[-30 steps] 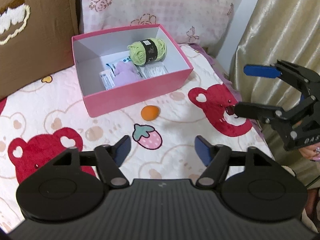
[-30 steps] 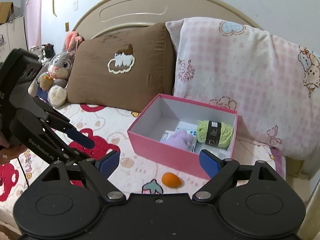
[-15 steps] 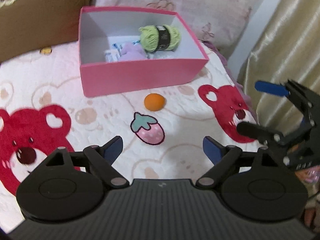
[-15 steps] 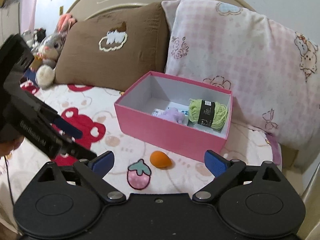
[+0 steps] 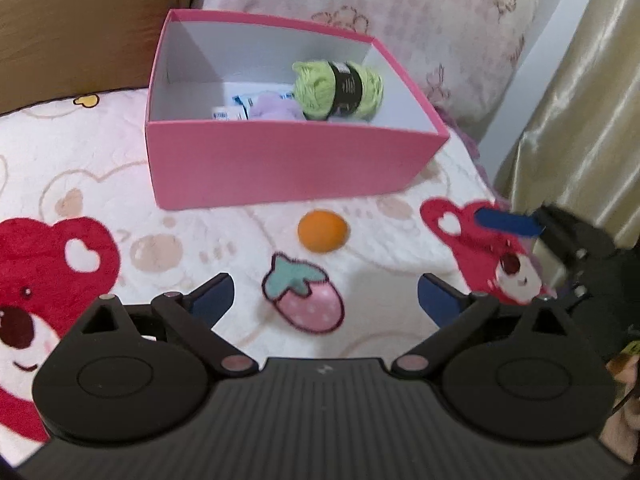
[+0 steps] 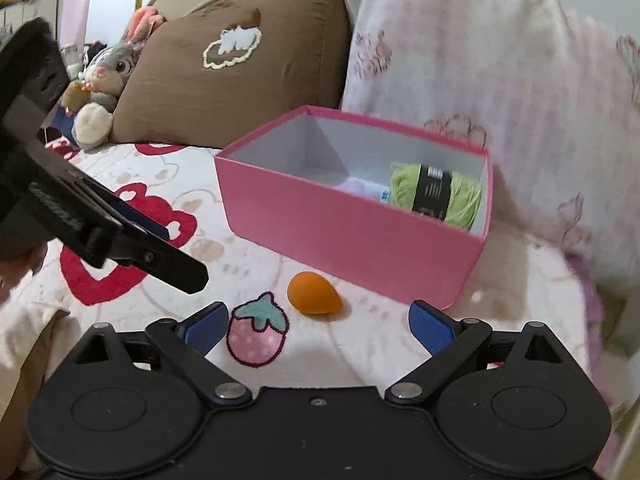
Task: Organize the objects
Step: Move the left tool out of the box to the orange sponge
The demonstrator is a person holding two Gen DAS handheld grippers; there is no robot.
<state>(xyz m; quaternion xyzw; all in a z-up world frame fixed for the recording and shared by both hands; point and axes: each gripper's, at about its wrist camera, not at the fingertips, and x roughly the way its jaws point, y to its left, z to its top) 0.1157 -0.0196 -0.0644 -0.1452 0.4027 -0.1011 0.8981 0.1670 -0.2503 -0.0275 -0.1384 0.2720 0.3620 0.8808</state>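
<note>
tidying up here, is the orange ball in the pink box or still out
Out. The orange ball lies on the blanket in front of the pink box, beside a strawberry print, apart from the box wall.

A pink cardboard box [image 5: 280,168] sits on a white fleece blanket with red bears [image 5: 100,184]. In the box, a green ball of yarn [image 5: 338,90] lies on the right, with a soft lilac thing [image 5: 276,106] to its left. A small orange egg-shaped sponge [image 5: 323,230] lies on the blanket just in front of the box. A brown pillow [image 6: 240,80] and a pink checked pillow [image 6: 480,68] stand behind the box. A grey plush bunny [image 6: 106,84] sits left of the brown pillow.
</note>
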